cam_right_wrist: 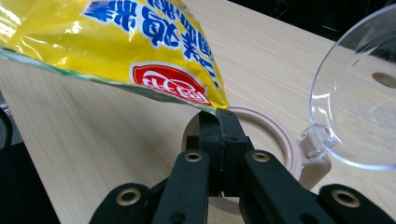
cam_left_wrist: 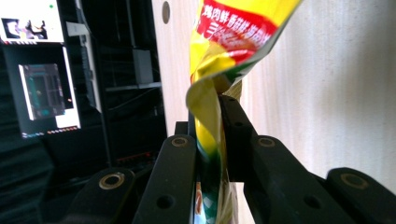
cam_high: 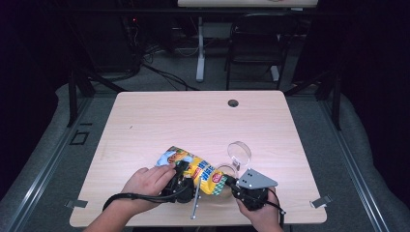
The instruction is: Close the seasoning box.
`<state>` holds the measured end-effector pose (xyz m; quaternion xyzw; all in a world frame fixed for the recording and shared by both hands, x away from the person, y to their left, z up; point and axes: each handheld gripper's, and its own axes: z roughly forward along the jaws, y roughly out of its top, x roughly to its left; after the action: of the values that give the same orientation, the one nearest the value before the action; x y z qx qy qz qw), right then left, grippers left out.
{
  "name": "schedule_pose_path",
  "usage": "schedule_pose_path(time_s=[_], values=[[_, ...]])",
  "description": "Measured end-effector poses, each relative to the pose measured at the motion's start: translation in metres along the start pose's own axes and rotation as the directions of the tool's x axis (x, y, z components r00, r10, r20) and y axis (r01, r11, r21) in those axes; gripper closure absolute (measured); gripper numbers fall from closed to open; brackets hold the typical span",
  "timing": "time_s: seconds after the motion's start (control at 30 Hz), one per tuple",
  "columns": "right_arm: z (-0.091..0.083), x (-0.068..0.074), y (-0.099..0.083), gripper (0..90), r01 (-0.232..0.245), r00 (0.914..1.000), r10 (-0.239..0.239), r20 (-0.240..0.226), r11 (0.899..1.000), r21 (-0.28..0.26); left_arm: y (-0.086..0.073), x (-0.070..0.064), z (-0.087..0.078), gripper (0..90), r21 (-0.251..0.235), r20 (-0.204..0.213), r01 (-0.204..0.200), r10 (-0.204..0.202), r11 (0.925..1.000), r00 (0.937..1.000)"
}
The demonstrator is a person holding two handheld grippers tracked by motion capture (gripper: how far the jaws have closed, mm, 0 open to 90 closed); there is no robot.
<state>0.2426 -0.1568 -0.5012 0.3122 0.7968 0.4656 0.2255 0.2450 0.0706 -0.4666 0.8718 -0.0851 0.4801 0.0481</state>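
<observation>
A yellow snack bag (cam_high: 193,169) with red and blue print is held above the table's front edge, between both hands. My left gripper (cam_high: 187,181) is shut on the bag's (cam_left_wrist: 210,112) edge, the foil pinched between the black jaws. My right gripper (cam_high: 231,182) is shut on a corner of the bag (cam_right_wrist: 140,51), just over a round beige container (cam_right_wrist: 280,140). The container's clear hinged lid (cam_high: 240,152) stands open and upright behind it.
The light wooden table (cam_high: 193,121) has a cable hole (cam_high: 233,103) near its far edge. A thin grey rod (cam_high: 195,200) lies at the front edge. A chair (cam_high: 256,43) and desk legs stand beyond the table.
</observation>
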Motion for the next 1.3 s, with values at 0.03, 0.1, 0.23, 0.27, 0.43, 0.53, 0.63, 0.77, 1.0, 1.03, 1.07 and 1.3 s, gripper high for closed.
schedule_pose_path(time_s=[0.03, 0.1, 0.23, 0.27, 0.43, 0.53, 0.63, 0.77, 1.0, 1.03, 1.07, 1.3], values=[[0.0, 0.0, 0.0, 90.0, 0.0, 1.0, 0.0, 0.0, 1.0, 0.0, 0.0, 0.0, 0.0, 84.5, 0.0, 0.0, 0.0, 0.0, 1.0, 1.0], [0.001, 0.0, 0.001, 90.0, 0.001, 1.0, -0.001, 0.007, 1.0, -0.012, -0.005, -0.003, 0.003, 84.6, -0.017, 0.021, 0.062, -0.062, 0.9979, 0.9979], [0.002, 0.001, 0.002, 90.0, -0.003, 1.0, 0.003, 0.0, 1.0, -0.025, -0.009, -0.004, 0.006, 84.6, -0.023, 0.042, 0.11, -0.109, 0.9937, 0.9931], [0.002, 0.001, 0.003, 90.0, 0.001, 1.0, -0.001, 0.002, 1.0, -0.025, -0.011, -0.006, 0.007, 84.6, -0.026, 0.054, 0.136, -0.135, 0.9903, 0.9894], [0.002, 0.002, 0.004, 90.0, -0.001, 1.0, 0.001, 0.0, 0.999, -0.035, -0.014, -0.009, 0.009, 84.7, -0.039, 0.065, 0.181, -0.178, 0.9827, 0.9818], [0.001, 0.002, 0.005, 90.0, -0.001, 1.0, 0.001, 0.0, 0.999, -0.042, -0.016, -0.01, 0.011, 84.8, -0.058, 0.075, 0.223, -0.219, 0.9731, 0.9729], [0.001, 0.002, 0.005, 90.0, -0.001, 1.0, 0.001, 0.004, 0.999, -0.049, -0.018, -0.013, 0.013, 84.9, -0.071, 0.082, 0.255, -0.249, 0.9645, 0.9651], [0.002, 0.003, 0.006, 90.0, 0.002, 1.0, -0.002, 0.002, 0.999, -0.054, -0.02, -0.014, 0.014, 84.9, -0.073, 0.088, 0.28, -0.273, 0.9574, 0.958], [0.002, 0.003, 0.007, 87.6, -0.008, 0.9999, 0.009, 0.008, 0.997, -0.077, -0.026, -0.021, 0.017, 84.9, -0.085, 0.128, 0.356, -0.344, 0.9308, 0.9302], [0.002, 0.003, 0.007, 86.9, -0.009, 0.9999, 0.01, 0.01, 0.997, -0.08, -0.027, -0.021, 0.017, 84.9, -0.086, 0.132, 0.361, -0.348, 0.9287, 0.9281], [0.003, 0.003, 0.008, 86.1, -0.009, 0.9999, 0.01, 0.009, 0.996, -0.083, -0.028, -0.022, 0.018, 84.9, -0.087, 0.137, 0.368, -0.355, 0.9257, 0.9248], [0.005, 0.004, 0.009, 83.6, -0.018, 0.9998, 0.019, 0.011, 0.995, -0.095, -0.032, -0.026, 0.022, 84.9, -0.095, 0.163, 0.418, -0.4, 0.9036, 0.902]])
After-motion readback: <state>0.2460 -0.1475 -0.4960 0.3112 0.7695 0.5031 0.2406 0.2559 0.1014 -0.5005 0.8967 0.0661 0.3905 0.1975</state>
